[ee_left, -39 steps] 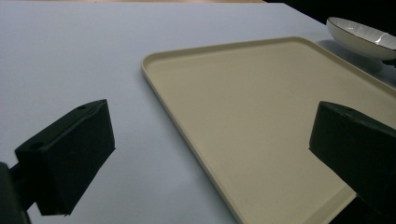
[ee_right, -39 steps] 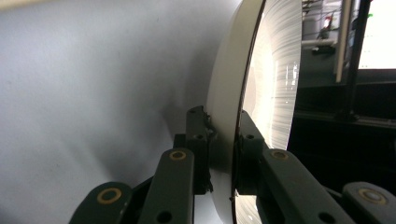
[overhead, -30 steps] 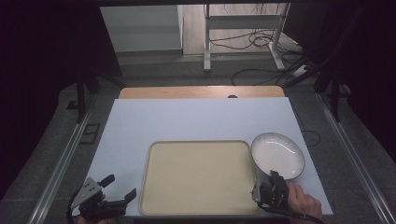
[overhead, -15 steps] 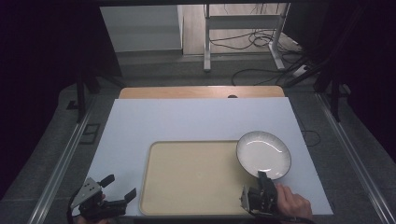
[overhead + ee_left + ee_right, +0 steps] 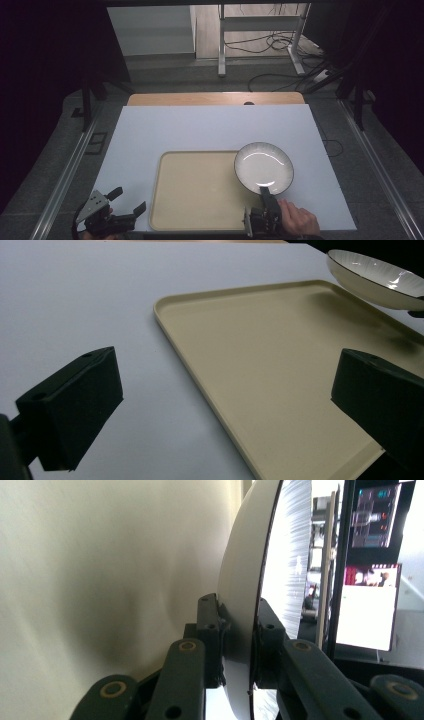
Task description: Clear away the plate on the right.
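Observation:
A white bowl point(image 5: 264, 167) with a dark rim hangs over the right edge of the beige tray point(image 5: 195, 192), lifted off the table. My right gripper point(image 5: 266, 192) is shut on the bowl's near rim. In the right gripper view the jaws pinch the bowl's rim point(image 5: 240, 630) from both sides, the tray's surface point(image 5: 100, 570) behind it. My left gripper point(image 5: 127, 202) stands open at the table's front left corner, beside the tray. In the left gripper view its wide-apart jaws frame the tray point(image 5: 270, 370), and the bowl point(image 5: 375, 280) hovers at the top right.
A white mat point(image 5: 200, 130) covers the table, with a wooden strip point(image 5: 215, 98) along its far edge. Beyond the table are a metal stand point(image 5: 260, 35) and cables point(image 5: 280, 75) on the floor. Metal rails point(image 5: 65, 175) run along both sides.
My right gripper has carried the bowl leftward and up, from the mat right of the tray to over the tray's right edge. The left gripper has stayed in place.

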